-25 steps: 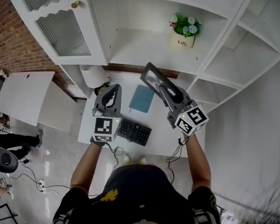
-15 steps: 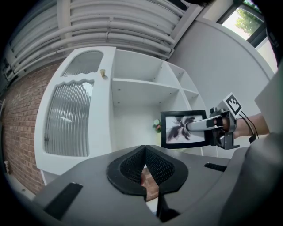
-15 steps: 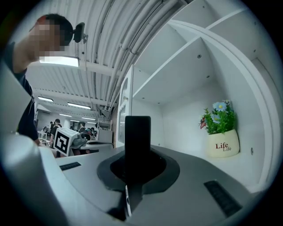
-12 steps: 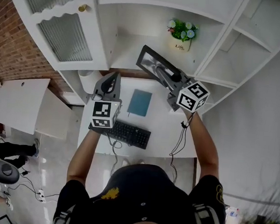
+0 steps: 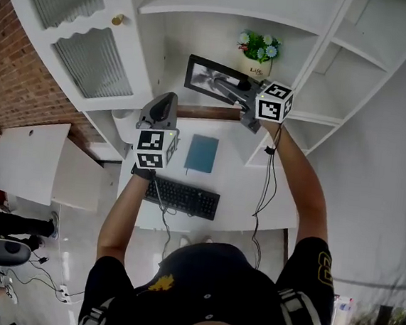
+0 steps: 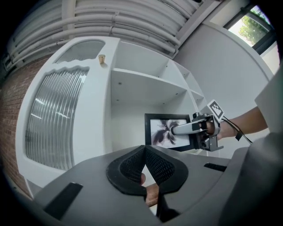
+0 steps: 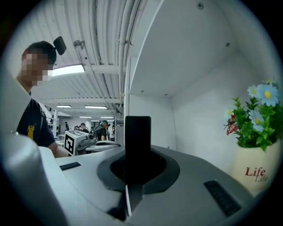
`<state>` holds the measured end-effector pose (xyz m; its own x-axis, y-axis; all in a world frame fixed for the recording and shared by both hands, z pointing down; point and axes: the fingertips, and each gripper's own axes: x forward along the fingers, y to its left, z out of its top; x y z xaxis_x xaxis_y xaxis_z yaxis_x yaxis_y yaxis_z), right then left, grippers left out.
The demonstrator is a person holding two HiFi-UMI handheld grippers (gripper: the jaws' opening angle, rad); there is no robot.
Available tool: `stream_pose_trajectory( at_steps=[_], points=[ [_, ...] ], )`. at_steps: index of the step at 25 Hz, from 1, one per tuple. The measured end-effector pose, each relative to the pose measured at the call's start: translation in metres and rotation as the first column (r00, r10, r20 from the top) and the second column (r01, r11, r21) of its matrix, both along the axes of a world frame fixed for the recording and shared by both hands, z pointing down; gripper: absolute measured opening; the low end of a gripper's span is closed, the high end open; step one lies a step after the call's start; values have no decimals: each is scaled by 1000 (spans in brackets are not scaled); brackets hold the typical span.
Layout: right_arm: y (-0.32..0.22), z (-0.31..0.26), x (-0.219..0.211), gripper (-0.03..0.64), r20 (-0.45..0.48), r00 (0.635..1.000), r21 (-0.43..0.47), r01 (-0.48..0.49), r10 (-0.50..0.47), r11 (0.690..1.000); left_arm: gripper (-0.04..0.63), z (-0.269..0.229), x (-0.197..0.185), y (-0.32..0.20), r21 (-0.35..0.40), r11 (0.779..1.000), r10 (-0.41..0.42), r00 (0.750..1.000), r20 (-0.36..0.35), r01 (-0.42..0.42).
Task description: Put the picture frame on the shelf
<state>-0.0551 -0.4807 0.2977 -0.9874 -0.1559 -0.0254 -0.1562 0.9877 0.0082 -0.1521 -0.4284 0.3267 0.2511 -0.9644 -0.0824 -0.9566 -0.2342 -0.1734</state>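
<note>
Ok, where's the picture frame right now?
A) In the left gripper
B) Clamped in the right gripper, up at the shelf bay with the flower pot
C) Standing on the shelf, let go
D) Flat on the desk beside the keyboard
B: the right gripper is shut on the picture frame, holding it up by the flower pot, while the left gripper is shut on nothing.

The head view looks steeply down from above onto desk (image 5: 238, 184) and shelf (image 5: 200, 40), while both gripper views face level into that shelf, the left from farther back, the right close beside the pot (image 7: 256, 170), all showing the frame (image 6: 161, 132).
</note>
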Motion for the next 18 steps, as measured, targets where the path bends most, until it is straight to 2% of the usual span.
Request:
stream_pose_trajectory(
  at_steps=[4, 7, 11, 18],
  points=[
    [-17, 6, -10, 15, -62, 996, -17, 63, -64, 998, 18, 1, 0, -15, -21, 1000, 10, 999, -30, -10],
    [-29, 8, -15, 15, -78, 994, -24, 79, -80, 997, 18, 3, 1, -23, -30, 1000, 7, 1000, -26, -8],
    [-45, 14, -17, 15, -89, 994, -22, 54, -55, 998, 18, 6, 5, -31, -30, 999, 11, 1000, -13, -11],
    [-64, 23, -19, 15, -124, 992, -37, 15, -20, 999, 18, 8, 10, -38, -43, 999, 29, 999, -38, -30]
  ],
)
